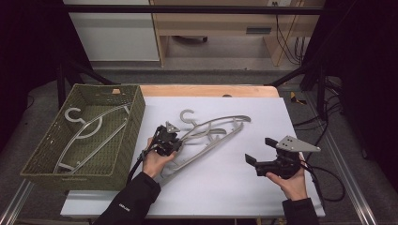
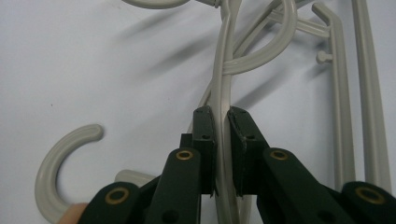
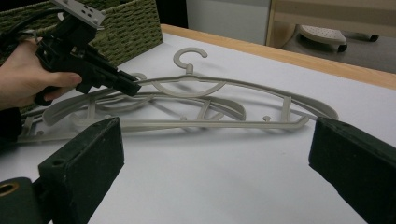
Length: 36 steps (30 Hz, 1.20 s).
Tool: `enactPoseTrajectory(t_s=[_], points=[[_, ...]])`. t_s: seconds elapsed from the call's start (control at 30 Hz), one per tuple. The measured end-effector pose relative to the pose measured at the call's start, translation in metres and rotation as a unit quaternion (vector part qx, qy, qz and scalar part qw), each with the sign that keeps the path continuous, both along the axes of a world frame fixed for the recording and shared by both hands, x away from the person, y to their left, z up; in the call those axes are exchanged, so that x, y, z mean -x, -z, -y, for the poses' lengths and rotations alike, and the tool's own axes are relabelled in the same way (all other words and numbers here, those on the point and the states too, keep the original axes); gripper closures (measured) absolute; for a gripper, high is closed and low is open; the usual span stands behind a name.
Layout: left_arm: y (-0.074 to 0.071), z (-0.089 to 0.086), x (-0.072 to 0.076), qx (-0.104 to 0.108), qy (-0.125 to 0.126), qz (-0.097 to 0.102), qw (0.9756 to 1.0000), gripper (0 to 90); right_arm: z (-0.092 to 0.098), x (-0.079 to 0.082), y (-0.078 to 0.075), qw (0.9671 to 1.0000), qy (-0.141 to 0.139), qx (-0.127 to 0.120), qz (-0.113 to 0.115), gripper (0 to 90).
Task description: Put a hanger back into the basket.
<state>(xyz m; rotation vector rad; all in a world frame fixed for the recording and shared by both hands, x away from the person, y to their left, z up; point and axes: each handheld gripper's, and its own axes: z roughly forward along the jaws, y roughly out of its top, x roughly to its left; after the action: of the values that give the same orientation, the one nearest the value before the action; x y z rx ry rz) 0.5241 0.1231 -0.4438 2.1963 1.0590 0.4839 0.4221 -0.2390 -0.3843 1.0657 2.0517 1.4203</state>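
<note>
Left hand-held gripper (image 2: pixel 222 140) clamps a grey hanger (image 2: pixel 223 84); right hand-held gripper (image 3: pixel 210 172) gapes wide

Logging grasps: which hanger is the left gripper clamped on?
The upper hanger of the tabletop pile; the left gripper pinches its arm. The basket hanger lies untouched.

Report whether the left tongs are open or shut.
Shut: the left tongs pinch the rail of a grey hanger between both pads.

Grey hangers (image 1: pixel 211 133) overlapped on mat
</note>
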Motion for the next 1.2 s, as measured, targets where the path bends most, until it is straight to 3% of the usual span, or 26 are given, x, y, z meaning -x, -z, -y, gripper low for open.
enactPoseTrajectory(t_s=[0.2,0.23,0.27,0.33,0.5,0.67,0.97,1.2], points=[[-0.007,-0.003,0.006,0.004,0.004,0.019,0.9998,81.6,0.001,0.000,-0.001,1.0000,0.001,-0.002,0.003,3.5],[-0.011,-0.005,0.008,0.020,0.006,0.021,0.9996,81.6,0.002,0.001,-0.001,1.0000,-0.001,-0.002,0.002,3.5],[-0.011,-0.005,0.008,0.020,0.006,0.021,0.9996,81.6,0.002,0.001,-0.001,1.0000,0.001,-0.003,0.002,3.5],[-0.019,-0.008,0.011,0.040,0.004,0.028,0.9988,81.7,0.002,0.001,-0.001,1.0000,0.001,-0.002,0.003,3.6],[-0.032,-0.016,0.019,0.053,-0.004,0.040,0.9978,81.7,0.002,0.001,-0.001,1.0000,0.002,-0.002,0.003,3.5],[-0.043,-0.025,0.026,0.060,-0.008,0.049,0.9970,81.6,0.003,0.001,-0.002,1.0000,0.004,-0.002,0.003,3.2],[-0.083,-0.051,0.048,0.062,-0.004,0.083,0.9946,81.7,0.005,0.002,-0.003,0.9999,0.012,-0.005,0.006,2.5],[-0.103,-0.069,0.058,0.066,-0.004,0.103,0.9925,81.7,0.006,0.003,-0.004,0.9999,0.014,-0.007,0.006,2.4]])
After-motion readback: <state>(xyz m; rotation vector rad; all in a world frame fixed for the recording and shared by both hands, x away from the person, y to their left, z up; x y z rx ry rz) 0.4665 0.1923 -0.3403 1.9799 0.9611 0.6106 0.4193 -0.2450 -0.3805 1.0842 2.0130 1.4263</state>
